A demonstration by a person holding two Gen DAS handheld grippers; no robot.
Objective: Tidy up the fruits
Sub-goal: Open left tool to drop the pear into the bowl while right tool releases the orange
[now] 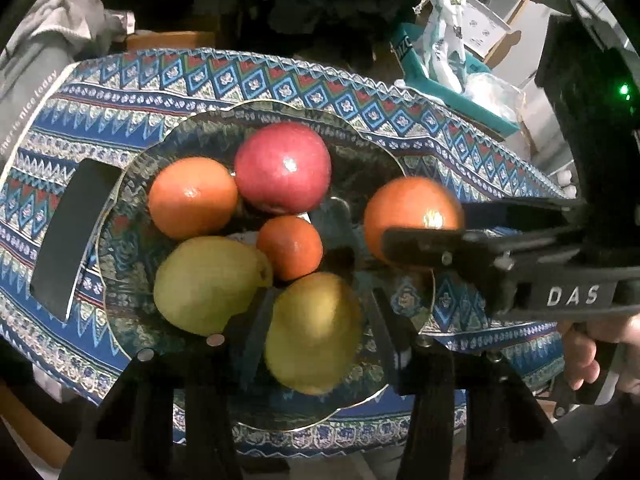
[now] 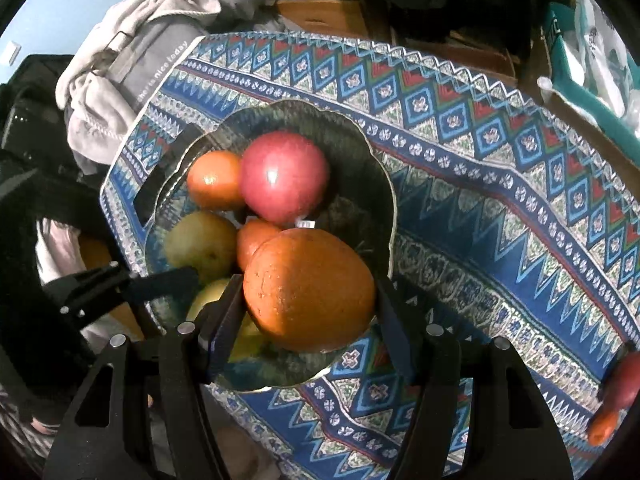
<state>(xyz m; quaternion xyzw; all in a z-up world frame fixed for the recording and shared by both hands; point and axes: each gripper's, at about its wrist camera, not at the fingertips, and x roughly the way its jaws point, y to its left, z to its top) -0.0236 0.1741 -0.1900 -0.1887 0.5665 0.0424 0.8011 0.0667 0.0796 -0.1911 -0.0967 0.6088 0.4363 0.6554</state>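
A dark glass bowl on the patterned cloth holds a red apple, an orange, a small mandarin and a yellow-green pear. My left gripper is shut on a second pear, low over the bowl's near side. My right gripper is shut on a large orange and holds it above the bowl's right rim.
A black phone lies on the cloth left of the bowl. A grey garment is heaped at the table's far left. A red fruit and a small orange piece lie at the cloth's right edge. Teal box and bags stand behind.
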